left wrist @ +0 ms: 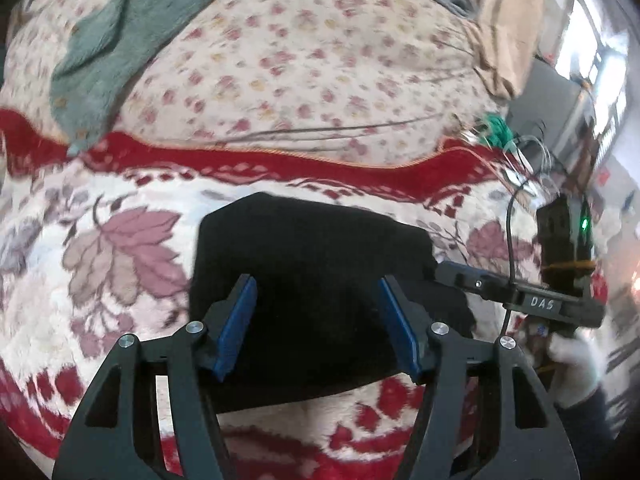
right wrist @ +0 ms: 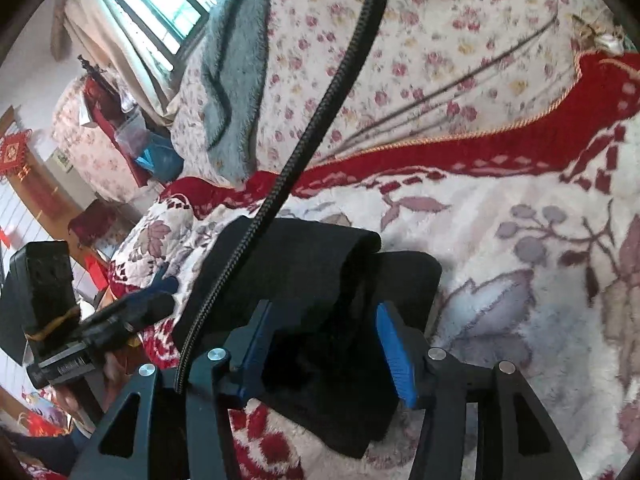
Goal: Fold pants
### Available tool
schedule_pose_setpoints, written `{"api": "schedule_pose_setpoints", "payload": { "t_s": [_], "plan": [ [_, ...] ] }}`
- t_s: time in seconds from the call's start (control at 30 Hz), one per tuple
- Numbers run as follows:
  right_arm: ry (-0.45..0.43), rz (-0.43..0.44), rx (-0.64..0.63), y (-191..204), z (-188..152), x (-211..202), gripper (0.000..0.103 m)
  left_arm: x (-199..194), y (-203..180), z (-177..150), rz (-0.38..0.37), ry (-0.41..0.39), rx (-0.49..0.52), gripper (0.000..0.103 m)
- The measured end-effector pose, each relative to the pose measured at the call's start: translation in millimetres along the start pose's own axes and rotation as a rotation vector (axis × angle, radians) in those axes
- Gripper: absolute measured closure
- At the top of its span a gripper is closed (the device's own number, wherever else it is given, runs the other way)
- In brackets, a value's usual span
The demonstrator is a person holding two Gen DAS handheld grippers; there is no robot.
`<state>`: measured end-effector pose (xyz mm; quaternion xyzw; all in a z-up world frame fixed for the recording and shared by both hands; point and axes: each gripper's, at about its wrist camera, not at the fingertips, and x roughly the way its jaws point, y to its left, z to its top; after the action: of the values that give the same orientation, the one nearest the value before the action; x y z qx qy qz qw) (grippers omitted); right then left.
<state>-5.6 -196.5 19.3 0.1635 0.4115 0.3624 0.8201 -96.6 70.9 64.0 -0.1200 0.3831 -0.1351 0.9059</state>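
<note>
The black pants [left wrist: 312, 240] lie folded into a compact bundle on a plush floral blanket [left wrist: 120, 264]. My left gripper [left wrist: 317, 280] hovers over the bundle's near half, its blue pads spread wide and pressing on nothing. In the right wrist view the bundle [right wrist: 316, 256] shows a rolled top fold. My right gripper [right wrist: 323, 307] stands open over it, with dark cloth below and between the pads but not pinched. From the left wrist view the right gripper [left wrist: 480, 280] reaches the bundle's right edge, held by a white-gloved hand [left wrist: 572, 364]. The left gripper [right wrist: 136, 312] appears at the left of the right wrist view.
A black braided cable [right wrist: 320, 120] hangs across the right wrist view. Behind the blanket's red border [left wrist: 280, 160] lies a small-flowered sheet [left wrist: 300, 60] with a grey-green towel [left wrist: 100, 60] on it. A window [right wrist: 160, 12] and cluttered furniture [right wrist: 120, 132] stand beyond the bed's left side.
</note>
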Motion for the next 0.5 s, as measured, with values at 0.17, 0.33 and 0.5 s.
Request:
{"api": "schedule_pose_setpoints", "payload": {
  "t_s": [0.17,0.33,0.5],
  "plan": [
    [0.037,0.074,0.025,-5.1,5.6,30.0,0.052,13.2,20.4,5.2,-0.014,0.032,-0.068,0.041],
    [0.006,0.133,-0.002,4.4,1.0,36.8,0.077,36.5,15.5,5.9,0.004,0.052,-0.072,0.041],
    [-0.052,0.155,-0.02,12.2,-7.3,17.9,0.089,37.0,-20.4,1.5,0.029,0.015,0.037,0.037]
  ]
}}
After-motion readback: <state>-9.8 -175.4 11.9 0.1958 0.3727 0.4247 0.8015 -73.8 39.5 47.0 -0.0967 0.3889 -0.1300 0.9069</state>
